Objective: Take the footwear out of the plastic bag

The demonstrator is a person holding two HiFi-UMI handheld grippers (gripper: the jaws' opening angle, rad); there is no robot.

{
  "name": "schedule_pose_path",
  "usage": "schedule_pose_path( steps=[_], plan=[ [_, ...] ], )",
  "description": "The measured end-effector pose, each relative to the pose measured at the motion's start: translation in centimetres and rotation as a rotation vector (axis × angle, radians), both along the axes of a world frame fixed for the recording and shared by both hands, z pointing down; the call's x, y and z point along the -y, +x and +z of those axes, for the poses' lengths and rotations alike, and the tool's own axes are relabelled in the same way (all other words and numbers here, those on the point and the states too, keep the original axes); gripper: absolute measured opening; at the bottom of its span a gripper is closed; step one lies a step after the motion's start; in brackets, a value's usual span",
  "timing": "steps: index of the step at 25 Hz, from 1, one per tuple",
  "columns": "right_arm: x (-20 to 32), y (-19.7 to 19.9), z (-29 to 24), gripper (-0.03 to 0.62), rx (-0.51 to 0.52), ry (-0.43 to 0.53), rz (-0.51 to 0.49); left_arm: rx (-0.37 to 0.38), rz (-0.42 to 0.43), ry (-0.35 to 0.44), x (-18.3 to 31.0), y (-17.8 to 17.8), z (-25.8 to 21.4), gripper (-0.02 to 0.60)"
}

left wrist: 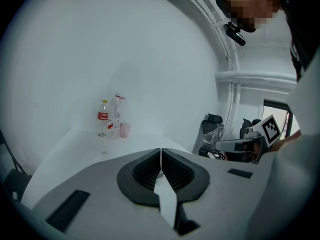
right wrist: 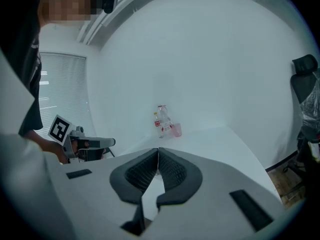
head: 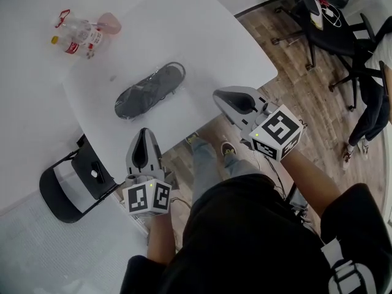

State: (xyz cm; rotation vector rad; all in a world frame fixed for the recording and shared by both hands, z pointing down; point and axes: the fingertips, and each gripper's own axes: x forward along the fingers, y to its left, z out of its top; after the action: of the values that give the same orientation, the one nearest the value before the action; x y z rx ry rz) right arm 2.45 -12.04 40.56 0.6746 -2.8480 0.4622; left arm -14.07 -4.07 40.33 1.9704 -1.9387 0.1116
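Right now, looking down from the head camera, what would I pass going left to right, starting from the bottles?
bottles → pink cup → plastic bag with dark footwear inside → right gripper, jaws shut → black office chair

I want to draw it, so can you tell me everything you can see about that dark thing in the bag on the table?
The plastic bag is clear and shiny, and it fits closely around a dark, long, flat piece of footwear, maybe a slipper or sandal. It lies flat and slanted on the white table, toward the person's side. Only the table touches it. The left gripper and right gripper are both shut and stop short of it.
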Motion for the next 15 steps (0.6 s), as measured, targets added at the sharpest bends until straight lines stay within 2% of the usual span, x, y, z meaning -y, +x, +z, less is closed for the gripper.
schedule_pose_path(
  steps=[9,15],
  plan=[
    [3.2,-4.5,0.0,0.02,-0.05,0.003,0.026,-0.036,0.02,-0.039,3.0,-5.0,1.2,0.026],
    [4.7,-7.1,-0.6,0.02,-0.083,0.026,0.064,-0.051,0.058,-0.036,4.5,-7.9,1.2,0.027]
  ],
)
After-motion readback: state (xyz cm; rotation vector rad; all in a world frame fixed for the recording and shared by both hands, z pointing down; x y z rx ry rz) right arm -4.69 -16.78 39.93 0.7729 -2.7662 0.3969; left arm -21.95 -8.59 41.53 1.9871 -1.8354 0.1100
